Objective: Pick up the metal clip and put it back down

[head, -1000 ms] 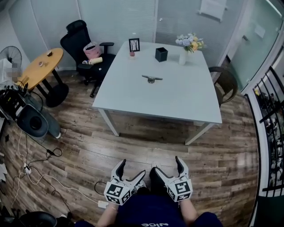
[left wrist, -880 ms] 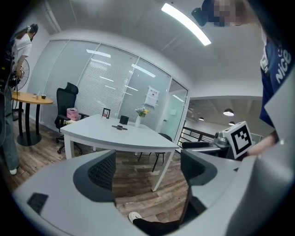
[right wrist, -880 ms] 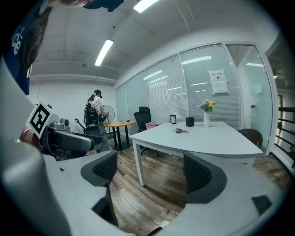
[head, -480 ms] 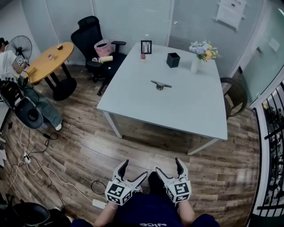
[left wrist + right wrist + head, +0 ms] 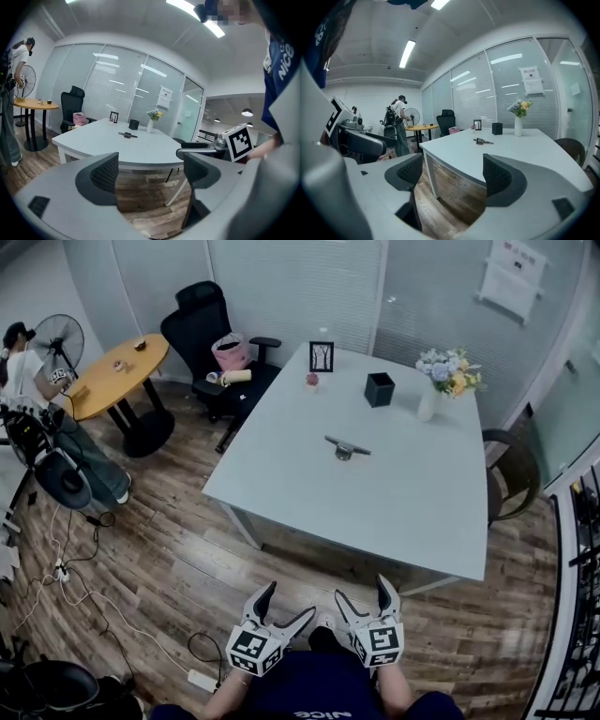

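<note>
Grippers: two, the left gripper (image 5: 288,599) and the right gripper (image 5: 361,588), two fingers (image 5: 259,601) each; the right one's are closing on nothing. Ahead of the fingers, one white surface (image 5: 412,493) carries one metal clip (image 5: 347,447), one picture frame (image 5: 322,356), one black box (image 5: 379,389), one vase of flowers (image 5: 429,401) and one small red item (image 5: 311,380). Chairs: two, one black office chair (image 5: 197,329), one brown chair (image 5: 511,486). Left of the fingers: one round wooden table (image 5: 117,376), one fan (image 5: 58,334), one person (image 5: 21,367).
</note>
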{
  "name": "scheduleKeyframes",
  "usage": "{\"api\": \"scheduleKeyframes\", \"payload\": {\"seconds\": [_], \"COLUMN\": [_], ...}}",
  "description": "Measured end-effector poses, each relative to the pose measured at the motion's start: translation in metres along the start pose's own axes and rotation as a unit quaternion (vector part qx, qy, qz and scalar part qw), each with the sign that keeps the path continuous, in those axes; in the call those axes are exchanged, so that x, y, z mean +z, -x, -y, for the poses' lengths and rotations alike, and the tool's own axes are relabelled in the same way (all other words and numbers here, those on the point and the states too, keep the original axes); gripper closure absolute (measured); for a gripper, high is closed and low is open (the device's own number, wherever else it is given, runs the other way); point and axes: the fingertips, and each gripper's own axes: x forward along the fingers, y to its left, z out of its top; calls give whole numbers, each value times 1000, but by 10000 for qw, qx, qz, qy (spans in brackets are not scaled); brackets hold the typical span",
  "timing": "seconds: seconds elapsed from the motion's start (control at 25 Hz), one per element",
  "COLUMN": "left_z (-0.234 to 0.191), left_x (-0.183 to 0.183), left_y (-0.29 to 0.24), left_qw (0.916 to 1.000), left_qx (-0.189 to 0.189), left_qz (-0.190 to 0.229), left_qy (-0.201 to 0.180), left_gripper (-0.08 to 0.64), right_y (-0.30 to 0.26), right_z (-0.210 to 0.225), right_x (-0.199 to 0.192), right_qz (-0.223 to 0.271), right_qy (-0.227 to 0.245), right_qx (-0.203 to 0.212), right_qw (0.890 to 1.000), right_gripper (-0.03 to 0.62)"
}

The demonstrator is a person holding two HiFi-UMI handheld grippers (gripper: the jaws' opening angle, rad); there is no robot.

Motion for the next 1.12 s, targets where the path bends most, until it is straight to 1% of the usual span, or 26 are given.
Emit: {"api": "scheduleKeyframes", "payload": {"seconds": [0.32, 0.48, 0.72, 0.88, 1.0, 1.12], "left_z": [-5, -4, 4, -9, -19, -29], "left_x": [21, 25, 23, 20, 14, 19], "left_y": [-60, -81, -104, -108, -118, -133], "left_qw": [9996, 9991, 9994, 9993, 9990, 9992], "left_qx": [239, 346, 239, 236, 136, -10], "left_qz": [93, 135, -26, -86, -212, -213], "left_qy": [84, 200, 232, 286, 371, 346], "left_gripper": [129, 127, 129, 127, 129, 129], "right_y": [-34, -43, -52, -62, -70, -82], "right_z": [46, 63, 80, 77, 80, 86], "right_x": [17, 18, 17, 17, 12, 11], "right_qz": [-18, -119, -169, -188, -271, -360], "right_qy": [116, 203, 88, 64, 39, 11], "right_qx": [359, 398, 344, 348, 184, 65], "right_qw": [9993, 9989, 9992, 9992, 9995, 9993], "right_gripper": [198, 202, 206, 206, 207, 210]}}
